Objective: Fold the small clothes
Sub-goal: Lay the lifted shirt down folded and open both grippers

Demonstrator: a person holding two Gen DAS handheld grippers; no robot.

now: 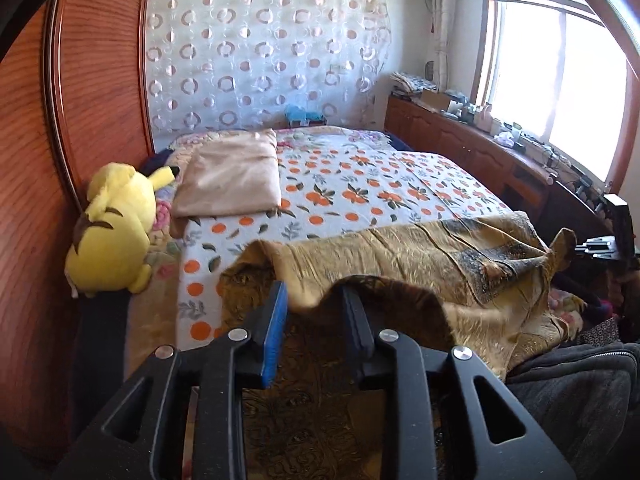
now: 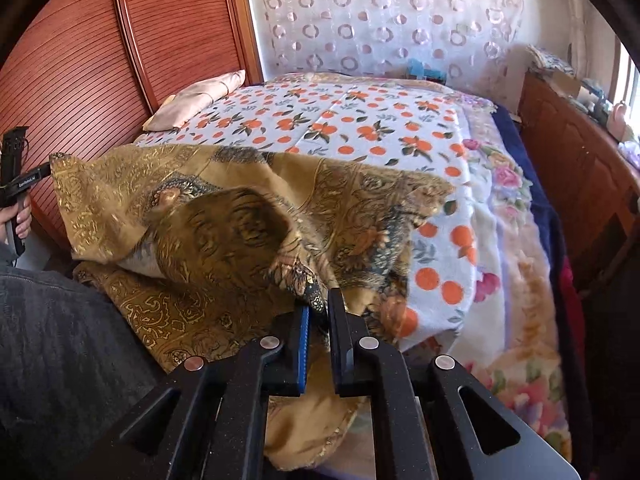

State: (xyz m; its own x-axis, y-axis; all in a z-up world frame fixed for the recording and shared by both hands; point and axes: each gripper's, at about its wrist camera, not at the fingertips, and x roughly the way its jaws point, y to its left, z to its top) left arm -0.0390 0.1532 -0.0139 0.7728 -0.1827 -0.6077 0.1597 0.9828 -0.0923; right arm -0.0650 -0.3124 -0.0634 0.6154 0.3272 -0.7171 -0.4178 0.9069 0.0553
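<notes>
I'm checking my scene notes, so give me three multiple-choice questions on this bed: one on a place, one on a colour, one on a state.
1. The yellow plush toy lies: A beside the wooden headboard; B on a chair; C on the floor.
2. The white blanket's fruit prints are: A blue; B orange; C purple.
3. The left gripper is: A shut on the toy; B out of view; C open.
A, it sits next to the headboard; B, orange rounds cover it; C, its fingers stand apart.

- Golden-brown cloth [image 1: 420, 264], dark paisley patterning
- White bedsheet [image 1: 360, 184], orange fruit print
- Yellow plush toy [image 1: 116, 232]
- Beige folded blanket [image 1: 232, 176]
- Reddish wooden headboard [image 1: 80, 100]
</notes>
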